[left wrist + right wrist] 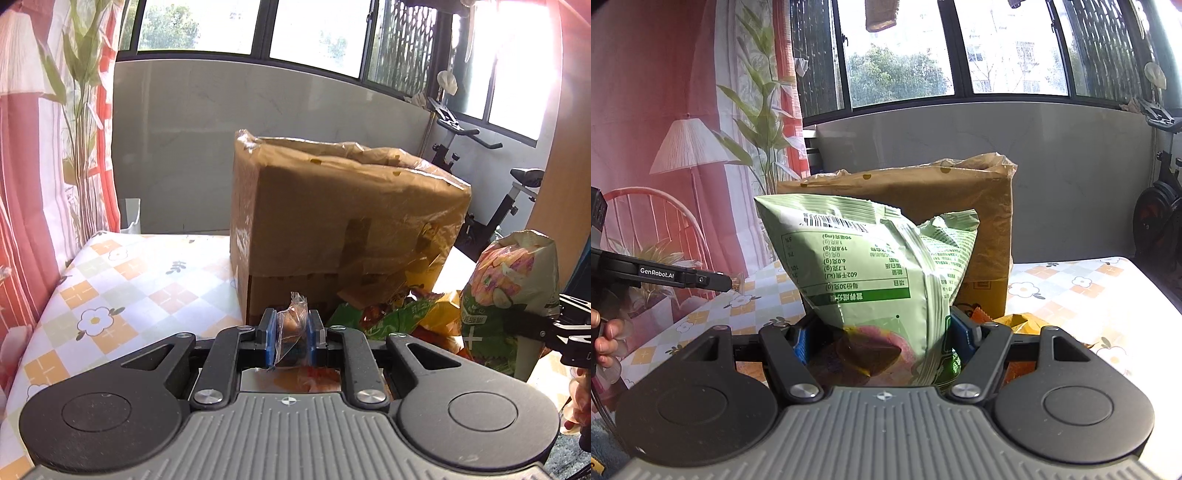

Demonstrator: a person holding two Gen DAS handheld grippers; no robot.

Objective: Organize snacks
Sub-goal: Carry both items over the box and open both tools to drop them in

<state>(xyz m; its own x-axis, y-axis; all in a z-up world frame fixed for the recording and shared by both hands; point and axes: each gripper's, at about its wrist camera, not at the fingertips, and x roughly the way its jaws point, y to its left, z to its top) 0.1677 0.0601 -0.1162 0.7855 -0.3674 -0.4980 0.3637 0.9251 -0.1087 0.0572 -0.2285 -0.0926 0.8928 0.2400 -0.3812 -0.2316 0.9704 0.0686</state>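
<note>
While loose packets (402, 314) lie unsorted beside the cardboard box (343, 221), the left gripper (291, 334) pinches a small wrapped sweet (291, 321) and the right gripper (877, 334) clamps a green bag (871, 266).

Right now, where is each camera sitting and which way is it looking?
Left wrist: rides on the left gripper, looking along its fingers, which pinch a small clear-wrapped snack, toward the cardboard box; the right gripper shows at the right edge.
Right wrist: rides on the right gripper, looking past the green chip bag it holds toward the same box; a hand and the left gripper show at left.
Shared: box, bag, flowered table.
</note>
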